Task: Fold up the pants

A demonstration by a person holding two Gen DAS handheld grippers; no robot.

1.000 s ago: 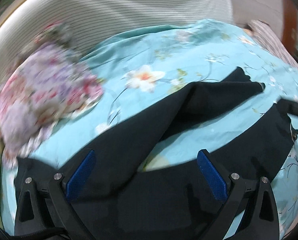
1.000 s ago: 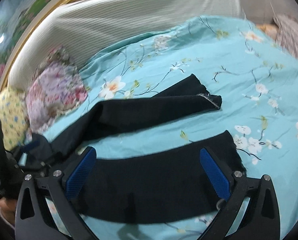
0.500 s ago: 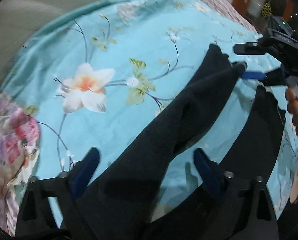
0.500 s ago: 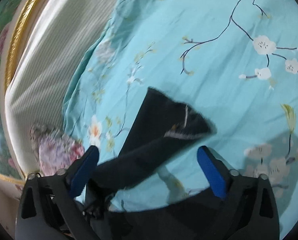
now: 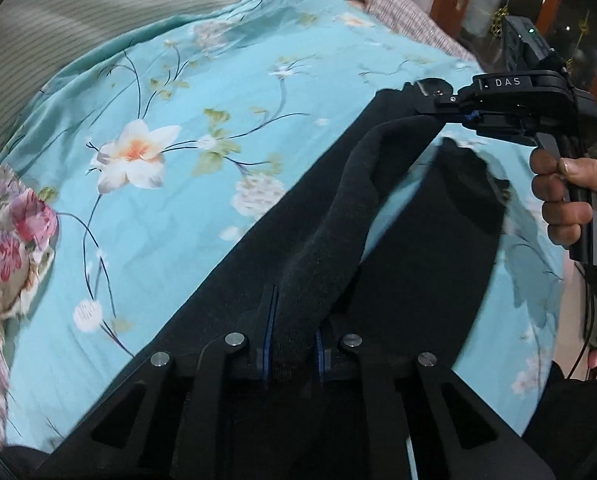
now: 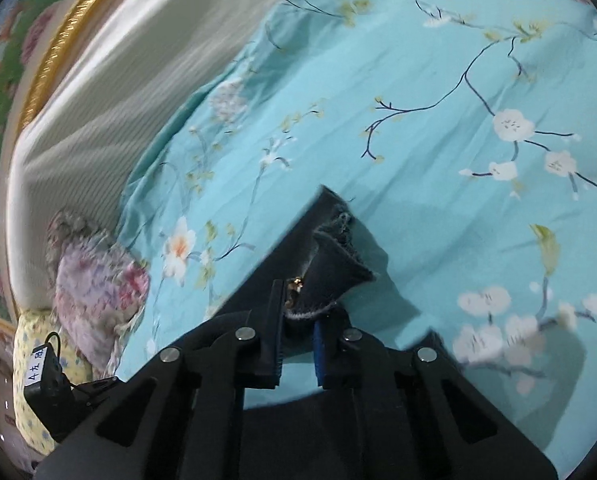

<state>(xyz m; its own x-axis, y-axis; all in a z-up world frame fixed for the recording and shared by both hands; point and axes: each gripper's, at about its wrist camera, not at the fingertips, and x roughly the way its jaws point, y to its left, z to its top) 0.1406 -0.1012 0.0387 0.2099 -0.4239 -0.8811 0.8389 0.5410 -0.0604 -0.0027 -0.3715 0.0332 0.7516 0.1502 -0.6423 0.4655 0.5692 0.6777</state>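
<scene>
Black pants [image 5: 298, 216] lie on a turquoise floral bedsheet [image 5: 170, 92]. My left gripper [image 5: 292, 350] is shut on a bunched fold of one pant leg near the waist end. That leg runs away to its hem, where my right gripper [image 5: 442, 98] holds it. In the right wrist view, my right gripper [image 6: 298, 340] is shut on the frayed hem [image 6: 334, 264] of the pants, lifted a little above the sheet. The other leg [image 5: 450, 216] lies flat beside.
A striped cream headboard [image 6: 110, 92] with a gold frame stands behind the bed. Floral pillows [image 6: 94, 280] and a yellow one [image 6: 34, 364] lie at the left. A plaid cloth [image 5: 402, 12] lies at the far side of the bed.
Both grippers were open above the pants and have shut. The left now pinches the upper leg near the waist, the right pinches its hem and lifts it.
</scene>
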